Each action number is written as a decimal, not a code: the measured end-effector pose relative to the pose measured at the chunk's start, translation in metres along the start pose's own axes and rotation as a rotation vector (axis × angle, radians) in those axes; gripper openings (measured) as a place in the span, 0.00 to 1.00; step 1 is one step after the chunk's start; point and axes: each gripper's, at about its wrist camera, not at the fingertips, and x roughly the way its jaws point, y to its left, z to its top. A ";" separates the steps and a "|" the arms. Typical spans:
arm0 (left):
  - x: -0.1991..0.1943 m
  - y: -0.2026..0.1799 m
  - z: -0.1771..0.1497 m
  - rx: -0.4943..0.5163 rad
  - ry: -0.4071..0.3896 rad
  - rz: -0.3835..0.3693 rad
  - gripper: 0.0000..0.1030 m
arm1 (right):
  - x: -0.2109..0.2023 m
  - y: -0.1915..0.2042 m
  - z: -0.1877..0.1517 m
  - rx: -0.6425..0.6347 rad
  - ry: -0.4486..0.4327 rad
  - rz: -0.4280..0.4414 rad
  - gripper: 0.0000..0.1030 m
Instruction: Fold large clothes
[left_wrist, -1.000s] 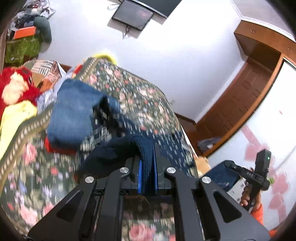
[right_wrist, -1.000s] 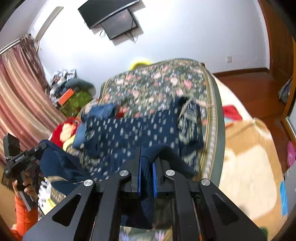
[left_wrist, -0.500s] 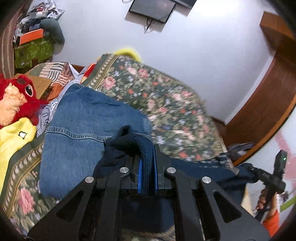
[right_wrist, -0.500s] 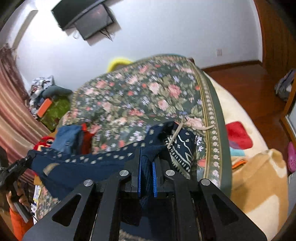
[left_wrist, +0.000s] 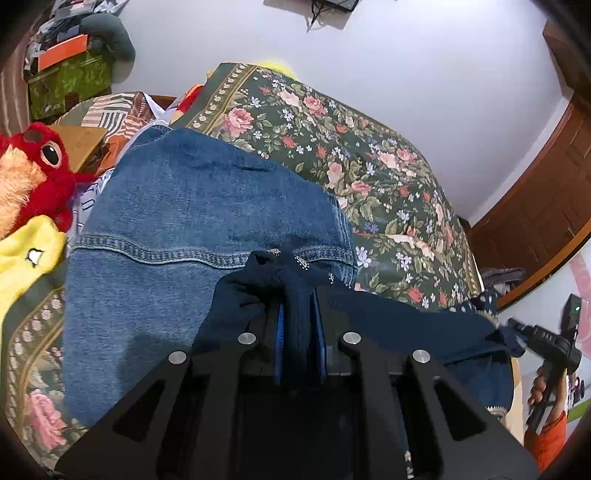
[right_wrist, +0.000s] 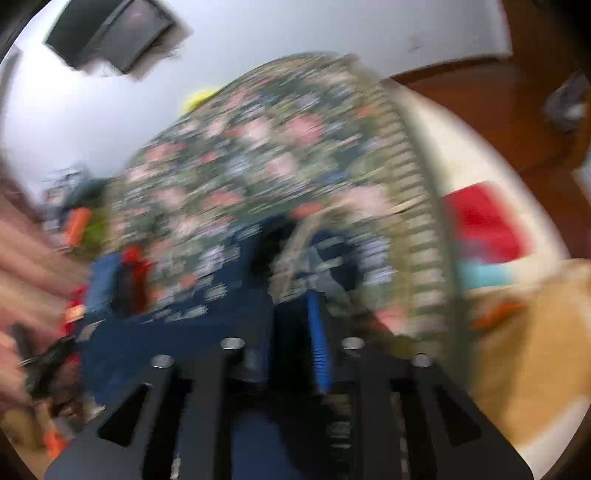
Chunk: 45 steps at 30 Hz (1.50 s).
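On the bed (left_wrist: 388, 173) with the flowery green cover lies a folded blue denim piece (left_wrist: 207, 236). Over its near edge hangs the dark blue cloth (left_wrist: 295, 295) with tiny white dots. The left hand-held gripper (left_wrist: 300, 325) is clamped on a bunched bit of this cloth, and the cloth fills the gap between its two blue pads. From there the cloth stretches in a long band to the right side of the left camera's picture. It ends at the right hand-held gripper (left_wrist: 517, 332), which shows there as a small black tool held by a hand (left_wrist: 537, 387) with an orange sleeve. The cloth looks pinched at its tip.

A red fluffy toy (left_wrist: 33, 177) with a big eye sits at the left, beside the bed. Just below it is something yellow (left_wrist: 26, 258). A green bag (left_wrist: 66, 85) with an orange box (left_wrist: 62, 51) on top stands by the white wall.

The right camera's picture is very blurry. The right hand-held gripper (right_wrist: 291, 332) points at the bed (right_wrist: 295, 147), and dark blue cloth (right_wrist: 207, 325) sits between its fingers and spreads to the left. One blue pad (right_wrist: 318, 343) shows on the right side of the gap. A red patch (right_wrist: 484, 221) lies past the bed's edge, on something pale. A dark screen (right_wrist: 110, 33) hangs on the wall.
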 end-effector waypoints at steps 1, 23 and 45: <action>-0.003 -0.001 0.001 0.003 0.016 0.002 0.17 | -0.009 -0.006 0.002 -0.001 -0.031 0.006 0.26; -0.075 -0.066 -0.056 0.337 0.007 0.083 0.59 | -0.041 0.088 -0.081 -0.389 0.085 0.125 0.36; 0.007 -0.037 0.026 0.056 -0.098 0.152 0.59 | 0.012 0.119 -0.031 -0.255 0.007 0.086 0.36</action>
